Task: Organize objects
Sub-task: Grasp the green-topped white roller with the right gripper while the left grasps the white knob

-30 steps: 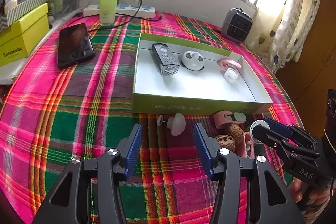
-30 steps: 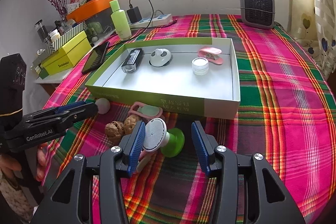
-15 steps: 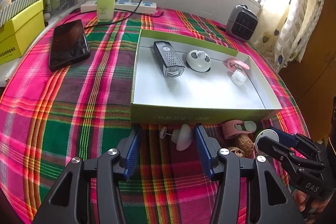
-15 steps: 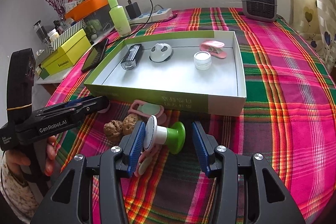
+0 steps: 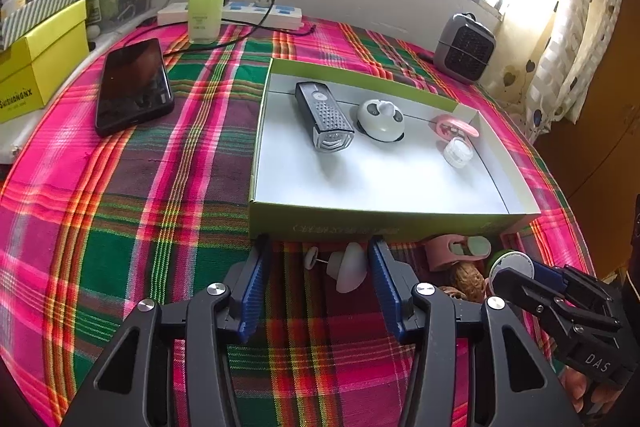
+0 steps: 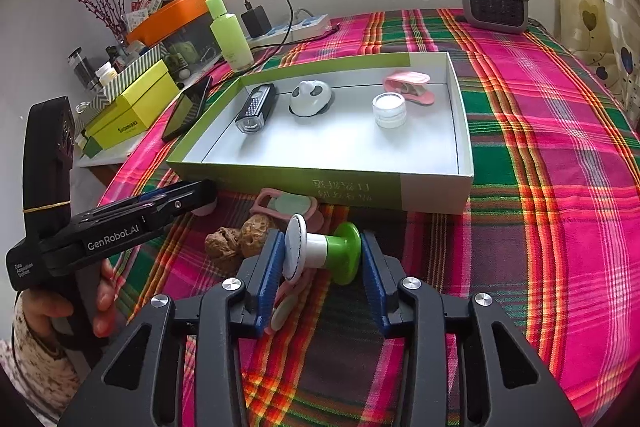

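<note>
Both my hand-held grippers have closed in: right [image 6: 322, 257] pinching the green-and-white stopper [image 6: 320, 251], left [image 5: 318, 273] still closing, clear of the white knob [image 5: 348, 267] at twelve o'clock, ready for boxing.

Both my hand-held grippers are closing now: right one [image 6: 320, 269] onto the green-and-white stamp [image 6: 320, 251], left one [image 5: 318, 291] around the white mushroom knob [image 5: 348, 267].

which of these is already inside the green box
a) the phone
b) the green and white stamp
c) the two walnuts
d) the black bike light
d) the black bike light lies on the floor of the green box, while the walnuts and the green and white stamp are on the cloth in front of it and the phone lies off to its side.
</note>
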### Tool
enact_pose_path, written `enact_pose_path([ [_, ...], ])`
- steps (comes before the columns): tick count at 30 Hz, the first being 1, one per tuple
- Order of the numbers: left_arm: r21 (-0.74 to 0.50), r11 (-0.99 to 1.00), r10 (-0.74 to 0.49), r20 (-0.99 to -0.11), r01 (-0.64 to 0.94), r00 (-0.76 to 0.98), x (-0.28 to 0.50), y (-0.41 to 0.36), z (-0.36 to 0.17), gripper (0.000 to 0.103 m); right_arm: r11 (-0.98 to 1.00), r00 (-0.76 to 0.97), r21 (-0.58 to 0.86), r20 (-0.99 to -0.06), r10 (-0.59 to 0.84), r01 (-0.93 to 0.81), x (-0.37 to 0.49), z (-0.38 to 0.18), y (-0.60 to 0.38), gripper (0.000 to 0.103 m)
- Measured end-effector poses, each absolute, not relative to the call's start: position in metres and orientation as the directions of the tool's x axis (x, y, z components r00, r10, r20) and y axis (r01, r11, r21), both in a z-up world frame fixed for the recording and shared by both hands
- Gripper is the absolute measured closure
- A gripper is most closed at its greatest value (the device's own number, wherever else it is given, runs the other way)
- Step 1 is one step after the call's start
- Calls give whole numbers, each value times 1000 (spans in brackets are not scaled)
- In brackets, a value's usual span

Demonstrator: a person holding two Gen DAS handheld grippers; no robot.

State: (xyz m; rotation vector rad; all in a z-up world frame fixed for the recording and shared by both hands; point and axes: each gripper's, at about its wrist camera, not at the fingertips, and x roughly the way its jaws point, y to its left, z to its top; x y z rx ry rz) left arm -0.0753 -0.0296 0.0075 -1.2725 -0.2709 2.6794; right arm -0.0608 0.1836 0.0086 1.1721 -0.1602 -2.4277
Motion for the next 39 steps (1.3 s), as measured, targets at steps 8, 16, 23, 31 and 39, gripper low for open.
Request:
enact_pose_path([
  [8, -238, -967, 241, -749, -89, -617, -73, -26, 7, 73, -900, -551, 287, -716, -429, 327, -60, 9, 185, 64],
  [16, -250, -964, 252, -747, -91, -616, -71, -26, 8, 73, -901, -552, 286, -716, -427, 326, -59, 9, 186, 64],
  [23, -252, -962, 261, -743, -104, -616, -68, -25, 10, 73, -899, -565, 291, -703, -432, 326, -57, 13, 188, 64],
  [31, -244, -963, 261, -738, -114, -623, -64, -26, 14, 73, -900, -569, 291, -701, -431, 323, -55, 15, 189, 64],
  [39, -239, -963, 263, -727, -125, -634, -59, -25, 20, 73, -905, -581, 288, -696, -422, 313, -55, 17, 193, 64],
])
